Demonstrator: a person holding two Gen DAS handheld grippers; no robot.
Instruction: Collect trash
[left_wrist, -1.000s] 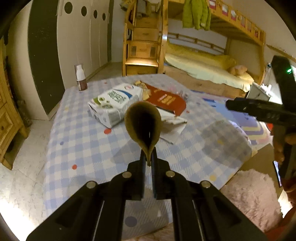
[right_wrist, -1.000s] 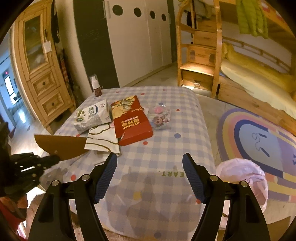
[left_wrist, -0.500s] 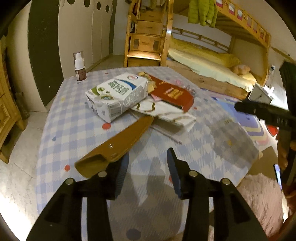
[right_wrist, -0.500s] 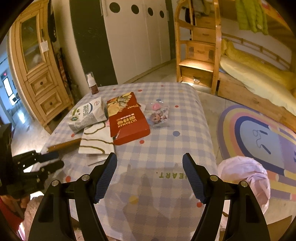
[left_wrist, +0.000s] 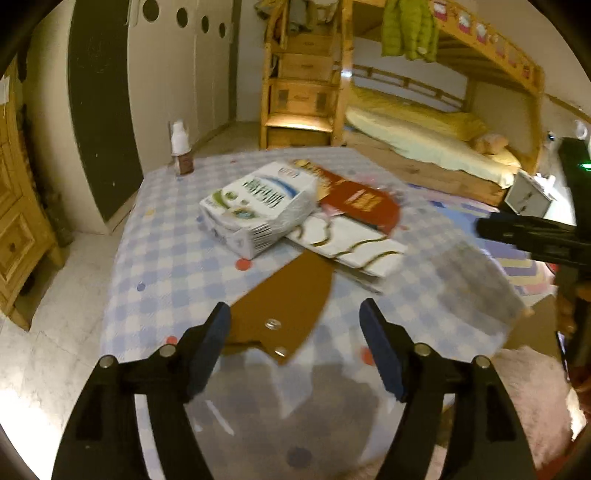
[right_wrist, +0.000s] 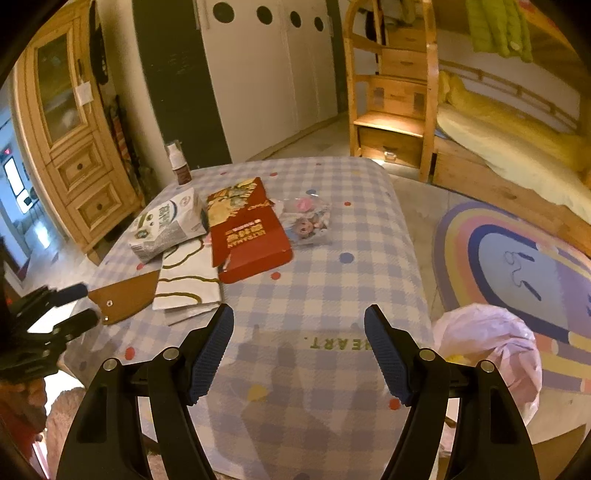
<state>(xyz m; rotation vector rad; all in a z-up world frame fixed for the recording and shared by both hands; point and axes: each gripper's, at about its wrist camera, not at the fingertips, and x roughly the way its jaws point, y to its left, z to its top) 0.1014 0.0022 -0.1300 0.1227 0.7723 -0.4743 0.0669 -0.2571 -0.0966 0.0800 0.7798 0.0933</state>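
Observation:
A brown flat piece (left_wrist: 286, 308) with two rivets lies on the checked tablecloth (left_wrist: 173, 273), just ahead of my open, empty left gripper (left_wrist: 295, 347). It also shows in the right wrist view (right_wrist: 123, 297). Behind it lie a white patterned paper (left_wrist: 351, 240), a white milk carton (left_wrist: 258, 208), and a red box (left_wrist: 360, 206). In the right wrist view a clear packet with a doll (right_wrist: 308, 221) lies beside the red box (right_wrist: 245, 232). My right gripper (right_wrist: 299, 352) is open and empty over the table's near edge.
A small brown bottle (left_wrist: 181, 155) stands at the table's far corner. A pale pink bag (right_wrist: 491, 354) sits on the floor right of the table. A wooden cabinet (right_wrist: 70, 122) stands at the left, a bunk bed (right_wrist: 498, 122) behind.
My left gripper opened and let go of the brown piece, which dropped flat onto the tablecloth. The jaws have since widened. The right gripper stayed open and shifted slightly.

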